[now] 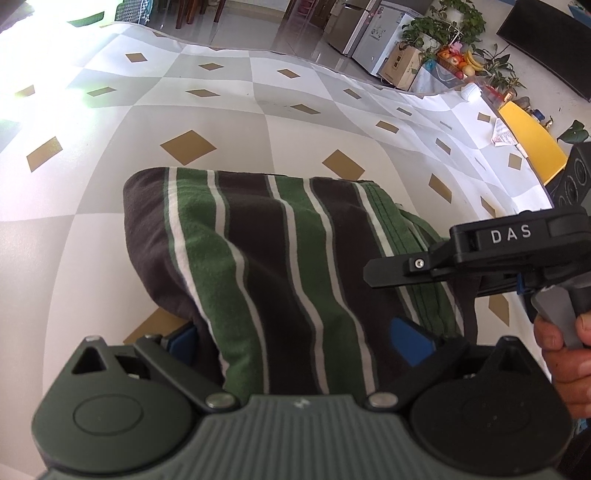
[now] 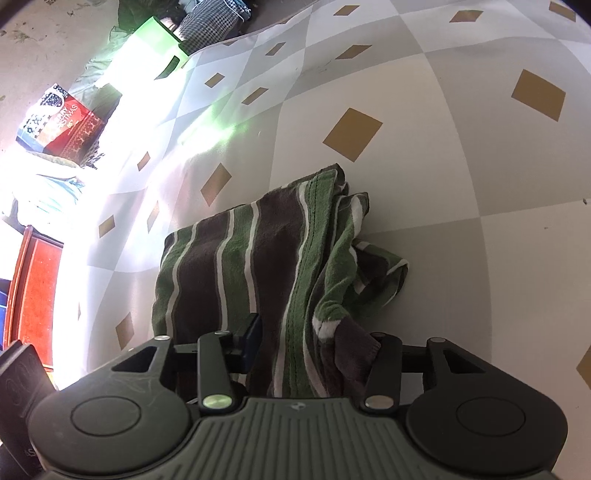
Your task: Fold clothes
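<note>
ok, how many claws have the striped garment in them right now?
2. Left claw grips the striped garment at its near edge; right claw grips its bunched edge.

Both wrist views looking steeply down, close over the folded green, brown and white striped cloth (image 1: 280, 266) on the checked grey-and-white mat (image 2: 443, 155); sharing that cloth (image 2: 258, 266), from opposite sides.

A checked cloth (image 1: 229, 122) with tan diamonds fills mid-frame; at upper right, a fruit basket (image 1: 460, 61), potted plants (image 1: 450, 22) and a cardboard box (image 1: 402, 64). A red gift bag (image 2: 61, 122) sits upper left.
</note>
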Demonstrator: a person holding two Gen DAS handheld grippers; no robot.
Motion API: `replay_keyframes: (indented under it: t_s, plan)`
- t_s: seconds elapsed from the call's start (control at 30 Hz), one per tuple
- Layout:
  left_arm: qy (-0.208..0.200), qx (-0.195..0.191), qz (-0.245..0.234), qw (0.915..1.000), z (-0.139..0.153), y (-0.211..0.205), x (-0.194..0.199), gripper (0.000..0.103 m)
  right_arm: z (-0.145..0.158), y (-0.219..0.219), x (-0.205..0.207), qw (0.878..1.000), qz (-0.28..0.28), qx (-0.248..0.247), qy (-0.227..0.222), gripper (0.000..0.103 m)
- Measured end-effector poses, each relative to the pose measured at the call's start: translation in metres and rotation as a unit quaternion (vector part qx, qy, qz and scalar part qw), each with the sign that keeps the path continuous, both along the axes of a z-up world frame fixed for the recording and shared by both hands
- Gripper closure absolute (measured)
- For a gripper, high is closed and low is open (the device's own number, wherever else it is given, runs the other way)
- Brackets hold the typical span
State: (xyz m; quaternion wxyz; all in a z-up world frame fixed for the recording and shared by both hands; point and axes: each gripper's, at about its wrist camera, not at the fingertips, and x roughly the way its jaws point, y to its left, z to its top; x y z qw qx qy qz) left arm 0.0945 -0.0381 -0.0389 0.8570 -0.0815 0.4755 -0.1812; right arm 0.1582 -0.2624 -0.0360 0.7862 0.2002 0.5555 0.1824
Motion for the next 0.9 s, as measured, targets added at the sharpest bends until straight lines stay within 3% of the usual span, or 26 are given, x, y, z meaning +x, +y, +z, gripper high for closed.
replay_keyframes:
  t_s: [0.03, 0.07, 0.1, 0.2, 0.37, 0.57, 0.77, 0.9]
  plan:
    - [-0.004, 0.011, 0.0, 0.9999, 0.001, -0.002, -0.001, 0.007, 0.0, 0.0, 0.0, 1.0, -0.001, -0.004, -0.001, 0.07]
    - [-0.009, 0.02, 0.001, 0.9998, 0.002, -0.004, -0.003, 0.017, 0.0, -0.001, -0.001, 1.0, -0.003, -0.008, -0.001, 0.075]
    - [-0.011, 0.025, 0.003, 0.9996, 0.003, -0.004, -0.003, 0.031, 0.0, -0.001, -0.001, 1.0, -0.004, -0.012, -0.002, 0.077]
    - [-0.008, 0.015, 0.018, 0.9997, 0.006, 0.001, -0.003, 0.053, 0.003, 0.004, -0.004, 0.999, 0.009, -0.037, -0.019, 0.08]
    - [-0.015, 0.026, 0.033, 0.999, 0.01, 0.002, -0.007, 0.06, 0.013, 0.017, -0.017, 0.994, 0.04, -0.078, -0.06, 0.082]
    - [-0.026, 0.034, 0.038, 0.9984, 0.018, 0.0, -0.015, 0.061, 0.026, 0.024, -0.034, 0.989, 0.06, -0.098, -0.096, 0.082]
    - [-0.007, 0.018, 0.035, 0.9992, 0.028, 0.003, -0.028, 0.063, 0.029, 0.017, -0.046, 0.992, 0.05, -0.088, -0.072, 0.082]
    - [0.008, 0.02, 0.037, 0.9991, 0.02, 0.007, -0.028, 0.062, 0.018, 0.004, -0.046, 0.995, 0.029, -0.077, -0.052, 0.079]
